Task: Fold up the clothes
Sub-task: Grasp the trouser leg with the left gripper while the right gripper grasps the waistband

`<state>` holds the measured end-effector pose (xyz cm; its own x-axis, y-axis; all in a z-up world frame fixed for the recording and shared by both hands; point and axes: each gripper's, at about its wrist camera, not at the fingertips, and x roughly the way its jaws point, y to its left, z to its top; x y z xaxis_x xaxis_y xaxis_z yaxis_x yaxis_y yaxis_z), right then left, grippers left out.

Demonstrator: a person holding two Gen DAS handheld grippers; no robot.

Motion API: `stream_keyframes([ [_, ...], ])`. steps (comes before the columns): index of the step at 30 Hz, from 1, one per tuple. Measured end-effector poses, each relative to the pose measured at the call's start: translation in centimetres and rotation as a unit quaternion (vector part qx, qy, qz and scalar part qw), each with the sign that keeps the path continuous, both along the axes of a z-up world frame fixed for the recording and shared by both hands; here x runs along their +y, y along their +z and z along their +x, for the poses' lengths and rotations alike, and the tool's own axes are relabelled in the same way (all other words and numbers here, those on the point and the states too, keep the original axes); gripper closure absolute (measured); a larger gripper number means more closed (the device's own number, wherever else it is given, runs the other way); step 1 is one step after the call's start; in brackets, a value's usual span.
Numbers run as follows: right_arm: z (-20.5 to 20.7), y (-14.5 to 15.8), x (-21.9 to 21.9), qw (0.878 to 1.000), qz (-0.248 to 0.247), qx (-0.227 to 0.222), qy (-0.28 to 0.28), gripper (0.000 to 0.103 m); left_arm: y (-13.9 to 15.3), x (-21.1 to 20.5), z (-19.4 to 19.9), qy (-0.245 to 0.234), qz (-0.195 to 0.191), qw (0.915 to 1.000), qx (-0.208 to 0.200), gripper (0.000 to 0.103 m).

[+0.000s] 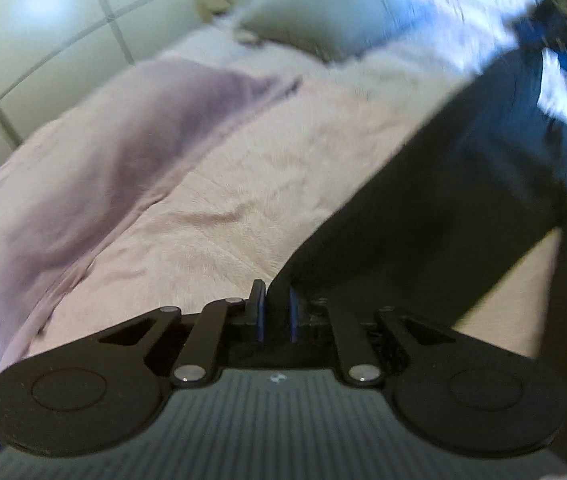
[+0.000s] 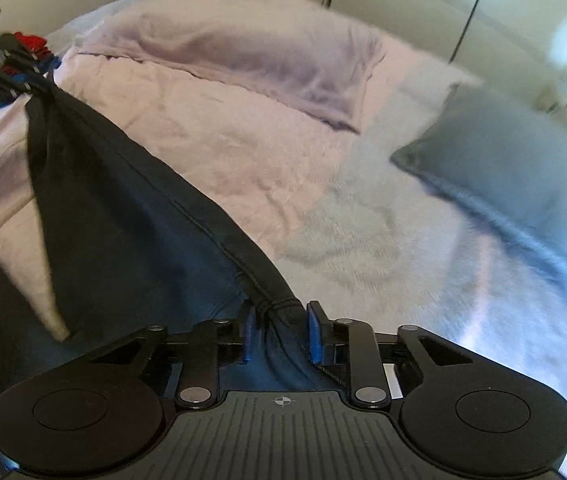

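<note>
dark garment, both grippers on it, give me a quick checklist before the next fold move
1. Left gripper shut on the dark garment: ok.
2. Right gripper clamped on the hem: ok, cloth sits between its blue pads.
3. Garment stretched between both grippers: ok, taut in the right wrist view.
4. Landing spot on the pink blanket: ok, bare.
5. Grey pillow apart from the garment: ok.
6. Lower edge hanging free: cannot tell.

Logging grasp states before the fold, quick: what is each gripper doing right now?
Left gripper: shut on the dark garment.
Right gripper: shut on the same dark garment, gripping a bunched seam edge.
</note>
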<state>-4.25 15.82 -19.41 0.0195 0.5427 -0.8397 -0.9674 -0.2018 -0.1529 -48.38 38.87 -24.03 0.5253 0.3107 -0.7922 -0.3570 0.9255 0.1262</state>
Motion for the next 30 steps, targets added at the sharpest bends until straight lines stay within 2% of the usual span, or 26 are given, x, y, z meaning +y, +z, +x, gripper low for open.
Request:
stream_keyframes([
  [2,-3.2,0.8,-4.4,1.0,0.002,-0.021,-0.008,0.08,2.2,-2.7,-2.3,0.028,0.003,0.9993,-0.024,0.093],
  [4,-6.1,0.4,-8.0,0.999,-0.013,-0.028,-0.023,0.08,0.5,-5.4,-4.0,0.074,-0.046,0.9962,-0.01,0.093],
  [6,-8.7,-1.1,-11.1,0.998,-0.038,-0.03,-0.044,0.08,-1.5,-8.1,-5.6,0.121,-0.1,0.9876,0.008,0.093],
  [9,-11.2,-4.9,-14.0,0.991,-0.085,-0.028,-0.097,0.077,-4.5,-12.2,-8.1,0.19,-0.179,0.9648,0.034,0.091],
  [11,-12.0,-6.9,-15.0,0.985,-0.107,-0.035,-0.127,0.071,-5.7,-14.1,-8.5,0.222,-0.199,0.9538,0.036,0.088],
  [12,-12.4,-7.9,-15.5,0.982,-0.118,-0.039,-0.142,0.064,-5.9,-14.8,-8.7,0.235,-0.204,0.9501,0.028,0.087],
  [13,-12.6,-8.4,-16.0,0.98,-0.119,-0.033,-0.156,0.06,-6.0,-15.0,-9.0,0.253,-0.216,0.9428,0.012,0.085],
  [14,-12.5,-8.3,-16.3,0.979,-0.111,-0.017,-0.171,0.051,-6.0,-15.2,-9.4,0.273,-0.23,0.9341,-0.006,0.081],
  [15,-12.3,-8.2,-16.7,0.977,-0.105,0.002,-0.187,0.038,-6.1,-15.5,-9.9,0.292,-0.244,0.9245,-0.023,0.077],
  [16,-12.0,-8.2,-17.1,0.974,-0.1,0.014,-0.202,0.033,-6.1,-15.6,-10.2,0.311,-0.249,0.9166,-0.035,0.077],
  [18,-11.5,-7.8,-18.3,0.973,-0.089,0.011,-0.214,0.032,-6.2,-16.0,-11.0,0.348,-0.256,0.9003,-0.056,0.077],
  [20,-10.4,-7.3,-19.6,0.968,-0.075,0.035,-0.236,0.032,-6.2,-16.4,-11.7,0.384,-0.262,0.8821,-0.077,0.076],
  [21,-9.5,-7.0,-20.2,0.961,-0.063,0.066,-0.26,0.032,-6.2,-16.4,-12.1,0.405,-0.265,0.8706,-0.09,0.075],
  [23,-7.2,-6.5,-21.4,0.933,-0.031,0.148,-0.327,0.032,-6.4,-16.3,-12.7,0.455,-0.266,0.8415,-0.117,0.073],
  [26,-4.3,-6.7,-23.1,0.868,0.023,0.261,-0.421,0.032,-7.1,-15.9,-14.0,0.532,-0.257,0.7915,-0.157,0.073],
  [29,-2.6,-7.8,-24.1,0.823,0.051,0.321,-0.466,0.032,-7.9,-15.5,-15.2,0.603,-0.245,0.7336,-0.195,0.072],
  [30,-2.0,-8.2,-24.5,0.806,0.06,0.341,-0.48,0.032,-8.2,-15.3,-15.5,0.621,-0.241,0.7182,-0.201,0.071],
])
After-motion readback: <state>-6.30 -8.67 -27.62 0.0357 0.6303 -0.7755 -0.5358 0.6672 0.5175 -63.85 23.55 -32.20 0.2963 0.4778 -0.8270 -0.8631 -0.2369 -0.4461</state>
